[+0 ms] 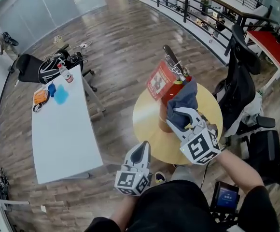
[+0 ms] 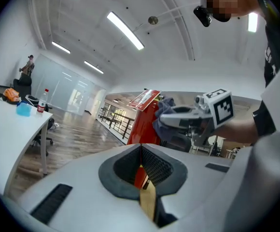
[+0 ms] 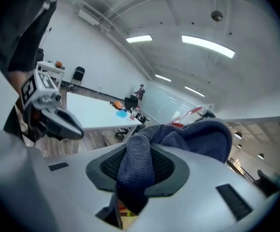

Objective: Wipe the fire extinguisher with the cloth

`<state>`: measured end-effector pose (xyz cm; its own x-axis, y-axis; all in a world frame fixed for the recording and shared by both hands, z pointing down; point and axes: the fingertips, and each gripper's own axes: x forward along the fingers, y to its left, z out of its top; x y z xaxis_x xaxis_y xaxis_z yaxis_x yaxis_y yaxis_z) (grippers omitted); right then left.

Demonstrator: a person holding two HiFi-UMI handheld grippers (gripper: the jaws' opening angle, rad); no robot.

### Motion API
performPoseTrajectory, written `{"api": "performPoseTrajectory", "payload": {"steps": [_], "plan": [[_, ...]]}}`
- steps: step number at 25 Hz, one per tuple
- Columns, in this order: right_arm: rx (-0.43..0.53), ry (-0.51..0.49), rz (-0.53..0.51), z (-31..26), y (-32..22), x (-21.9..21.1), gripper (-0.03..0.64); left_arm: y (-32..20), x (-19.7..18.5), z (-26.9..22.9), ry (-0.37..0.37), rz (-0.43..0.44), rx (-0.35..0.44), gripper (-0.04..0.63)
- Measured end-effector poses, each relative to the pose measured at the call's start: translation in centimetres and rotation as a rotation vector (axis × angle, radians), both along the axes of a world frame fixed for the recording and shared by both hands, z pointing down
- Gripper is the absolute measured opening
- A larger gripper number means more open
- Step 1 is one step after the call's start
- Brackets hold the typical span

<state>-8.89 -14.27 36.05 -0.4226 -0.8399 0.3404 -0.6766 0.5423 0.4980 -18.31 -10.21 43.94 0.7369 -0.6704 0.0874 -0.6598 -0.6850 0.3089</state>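
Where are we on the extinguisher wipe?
Done: the dark blue cloth is clamped in the right claw. In hand: the cloth sits against the upper part of the red fire extinguisher, which stands on the round yellow table. Left: can't tell how much is wiped; the left claw is shut, empty, off to the side.

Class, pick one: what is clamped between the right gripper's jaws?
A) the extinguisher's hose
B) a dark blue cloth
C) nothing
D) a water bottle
B: the right gripper view shows the dark blue cloth pinched between the jaws of the right gripper, which holds it up at the red fire extinguisher.
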Motion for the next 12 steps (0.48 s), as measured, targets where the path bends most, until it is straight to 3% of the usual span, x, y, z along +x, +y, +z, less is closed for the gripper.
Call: {"api": "performPoseTrajectory", "payload": {"steps": [4,9,12], "plan": [[-0.083,-0.101,0.034,2.4,-1.0,-0.5,0.115,-0.3,-1.7,-0.1,0.005,-0.04,-0.001,0.023],[0.146,-0.236,-0.019,-7.3,-1.5,-2.2,0.115,-1.1,-3.0,0.1,0.004,-0.082,-0.004,0.023],[0.139,-0.339,-0.029,-10.8,-2.5,-2.3,0.115,-1.3,-3.0,-0.2,0.004,-0.083,0.006,0.023]]}}
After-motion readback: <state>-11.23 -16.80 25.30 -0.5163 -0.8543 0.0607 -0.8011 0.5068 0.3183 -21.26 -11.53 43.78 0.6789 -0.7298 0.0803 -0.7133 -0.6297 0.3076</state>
